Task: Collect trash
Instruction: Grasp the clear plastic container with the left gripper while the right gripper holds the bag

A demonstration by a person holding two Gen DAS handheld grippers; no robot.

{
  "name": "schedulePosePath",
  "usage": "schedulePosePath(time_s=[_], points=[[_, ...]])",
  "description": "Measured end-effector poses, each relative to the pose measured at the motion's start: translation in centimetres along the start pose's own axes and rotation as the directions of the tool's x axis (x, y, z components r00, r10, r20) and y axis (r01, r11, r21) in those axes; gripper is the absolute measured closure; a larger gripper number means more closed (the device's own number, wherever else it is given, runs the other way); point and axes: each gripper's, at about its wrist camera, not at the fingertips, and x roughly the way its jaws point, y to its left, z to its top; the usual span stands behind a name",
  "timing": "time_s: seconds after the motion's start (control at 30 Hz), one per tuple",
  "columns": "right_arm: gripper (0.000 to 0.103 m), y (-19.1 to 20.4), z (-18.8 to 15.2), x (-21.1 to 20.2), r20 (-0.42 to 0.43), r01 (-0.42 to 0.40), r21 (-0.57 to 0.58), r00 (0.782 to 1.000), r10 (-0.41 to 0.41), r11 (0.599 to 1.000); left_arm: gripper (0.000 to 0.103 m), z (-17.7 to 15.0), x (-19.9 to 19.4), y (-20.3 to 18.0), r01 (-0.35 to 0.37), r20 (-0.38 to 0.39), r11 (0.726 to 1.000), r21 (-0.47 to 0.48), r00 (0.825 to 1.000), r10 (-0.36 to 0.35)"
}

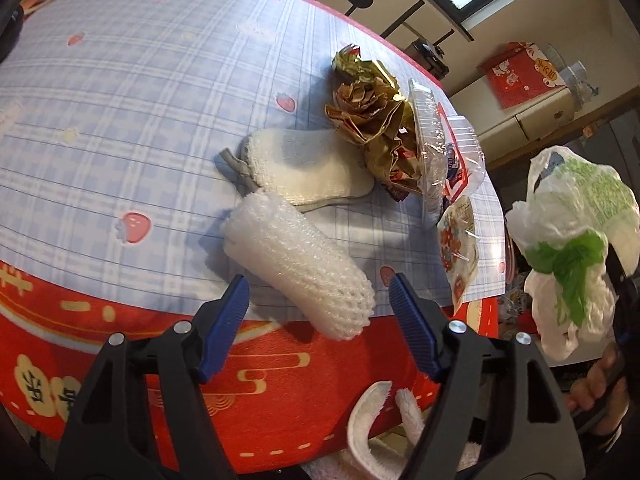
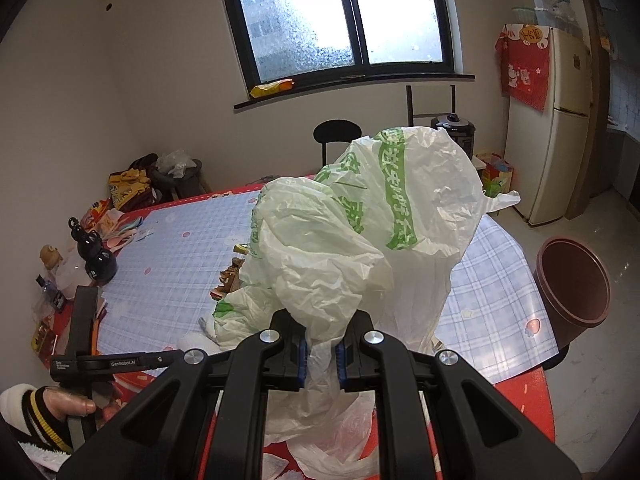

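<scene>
My left gripper (image 1: 320,308) is open, its blue pads either side of the near end of a white foam net sleeve (image 1: 296,264) lying on the blue checked tablecloth (image 1: 120,100), without gripping it. Behind the sleeve lie a white knitted sock-like piece (image 1: 308,164), a crumpled gold wrapper (image 1: 368,116), a clear plastic tray (image 1: 436,148) and a printed packet (image 1: 458,244). My right gripper (image 2: 322,356) is shut on a white and green plastic bag (image 2: 360,240), held up over the table edge; the bag also shows in the left wrist view (image 1: 576,240).
A brown bin (image 2: 572,288) stands on the floor right of the table. A black bottle (image 2: 94,256), packets and clutter sit at the table's left edge. A black stool (image 2: 338,132), a cooker (image 2: 454,128) and a fridge (image 2: 556,128) are beyond.
</scene>
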Motion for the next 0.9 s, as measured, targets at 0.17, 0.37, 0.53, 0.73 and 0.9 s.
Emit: schedulePosePath(time_s=[0.17,0.37,0.53,0.73,0.9], points=[[0.091,-0.7,-0.3,-0.9,0.007,0.037,0.0,0.999,-0.037,0.999,0.031,0.5,1.2,-1.0,-0.01,0.002,1.0,-0.015,1.0,0.01],[0.091,-2.5,-0.2,-1.8,0.025,0.079,0.037,0.997,-0.08,0.996,0.031,3.3,-0.5,-3.0,0.018,0.124,0.999,0.05,0.992,-0.025],[0.091,-2.8,0.0,-1.3,0.027,0.075,0.04,0.997,-0.076,0.996,0.035,4.8,-0.1,-5.6,0.102,0.121,0.986,0.135,0.986,-0.119],[0.091,-2.3,0.3,-0.2,0.026,0.056,0.039,0.998,-0.057,0.998,0.047,7.0,2.9,-8.1,0.134,0.085,0.971,0.197,0.985,-0.153],[0.091,-2.7,0.5,-0.1,0.028,0.065,0.033,0.997,-0.066,0.997,0.047,8.9,5.4,-9.0,0.107,0.059,0.971,0.214,0.991,-0.122]])
